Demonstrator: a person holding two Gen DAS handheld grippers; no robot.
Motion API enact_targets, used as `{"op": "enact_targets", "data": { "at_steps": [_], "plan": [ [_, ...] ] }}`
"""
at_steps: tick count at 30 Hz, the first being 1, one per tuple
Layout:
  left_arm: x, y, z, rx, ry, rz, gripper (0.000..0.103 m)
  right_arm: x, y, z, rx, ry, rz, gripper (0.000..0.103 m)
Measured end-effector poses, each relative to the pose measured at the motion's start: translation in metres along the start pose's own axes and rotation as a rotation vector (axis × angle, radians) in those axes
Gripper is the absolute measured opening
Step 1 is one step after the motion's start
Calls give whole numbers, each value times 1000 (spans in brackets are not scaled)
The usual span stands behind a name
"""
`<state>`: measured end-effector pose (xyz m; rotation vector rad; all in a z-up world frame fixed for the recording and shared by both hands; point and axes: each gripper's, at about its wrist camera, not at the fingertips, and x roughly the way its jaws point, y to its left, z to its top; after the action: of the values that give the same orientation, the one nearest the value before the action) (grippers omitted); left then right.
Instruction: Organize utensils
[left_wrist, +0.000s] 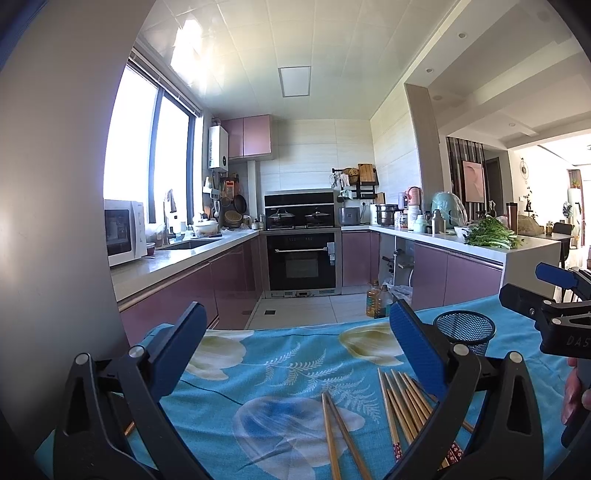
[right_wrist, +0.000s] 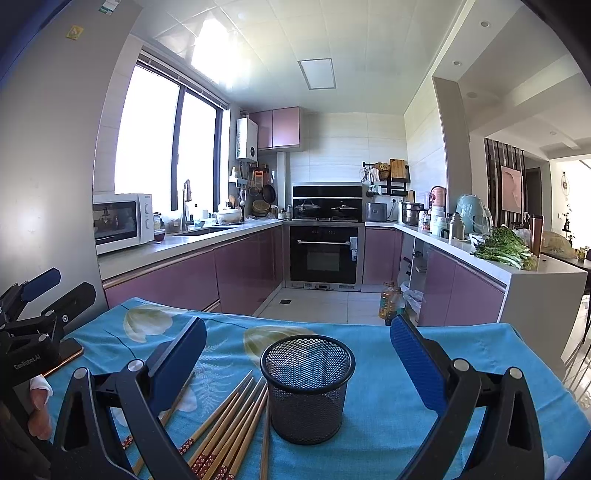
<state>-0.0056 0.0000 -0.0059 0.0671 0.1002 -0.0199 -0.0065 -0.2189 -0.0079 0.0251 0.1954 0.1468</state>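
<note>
Several wooden chopsticks (left_wrist: 404, 406) lie loose on a table with a blue flowered cloth (left_wrist: 280, 365). A pair of them (left_wrist: 341, 439) lies apart, to the left of the bunch. A black mesh holder cup (right_wrist: 307, 384) stands upright and looks empty; it also shows in the left wrist view (left_wrist: 465, 331). The chopsticks (right_wrist: 229, 424) lie just left of the cup. My left gripper (left_wrist: 295, 347) is open and empty above the cloth, near the chopsticks. My right gripper (right_wrist: 297, 354) is open and empty, its fingers on either side of the cup and apart from it.
A phone (right_wrist: 64, 356) lies on the cloth at the left edge, under the left gripper. Beyond the table is a kitchen floor (right_wrist: 314, 304) with oil bottles (right_wrist: 389, 301), purple cabinets and an oven. A grey wall (left_wrist: 55, 184) stands close on the left.
</note>
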Motion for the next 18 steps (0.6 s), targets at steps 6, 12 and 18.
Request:
{"op": "enact_targets", "data": {
  "at_steps": [6, 12, 18],
  "plan": [
    [-4, -1, 2, -2, 0, 1, 97, -1, -1, -1, 3, 1, -5, 97],
    [-2, 1, 1, -5, 1, 4, 97, 0, -2, -3, 11, 2, -7, 97],
    [-4, 0, 2, 0, -1, 2, 97, -1, -2, -4, 13, -2, -10, 97]
  ]
}}
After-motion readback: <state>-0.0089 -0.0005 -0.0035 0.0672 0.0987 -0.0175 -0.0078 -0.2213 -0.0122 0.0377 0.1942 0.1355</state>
